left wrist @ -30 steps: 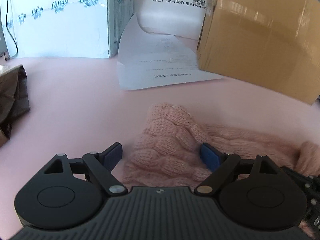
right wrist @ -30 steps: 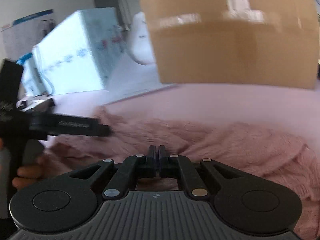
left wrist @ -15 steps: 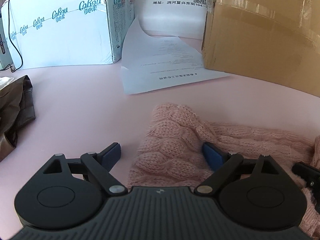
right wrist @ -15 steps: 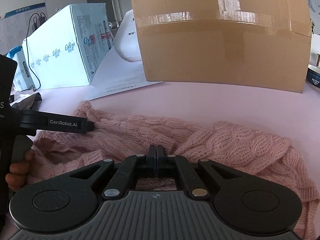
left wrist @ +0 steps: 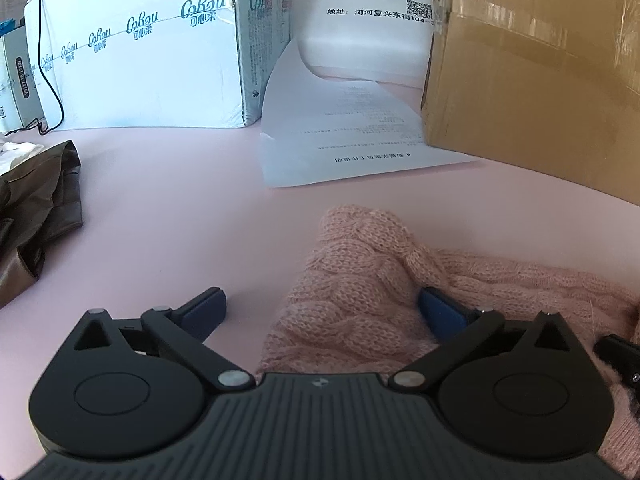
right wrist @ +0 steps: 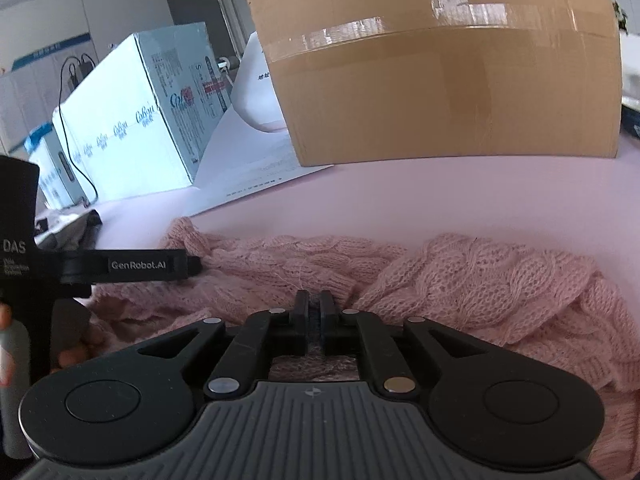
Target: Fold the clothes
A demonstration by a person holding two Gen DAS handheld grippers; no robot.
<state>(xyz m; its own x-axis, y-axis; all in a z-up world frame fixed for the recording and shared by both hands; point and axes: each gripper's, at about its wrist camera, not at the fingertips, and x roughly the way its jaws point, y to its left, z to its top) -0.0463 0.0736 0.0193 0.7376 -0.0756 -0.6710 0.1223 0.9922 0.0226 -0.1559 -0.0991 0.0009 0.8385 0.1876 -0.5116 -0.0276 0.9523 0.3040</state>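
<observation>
Risks undoing the fold: left gripper (left wrist: 322, 304) opening wide around the end of the pink sweater (left wrist: 360, 280) lying bunched on the pink table (left wrist: 180, 220), right gripper (right wrist: 314, 306) just parting over knit whose loose loops could snag a pad.
</observation>
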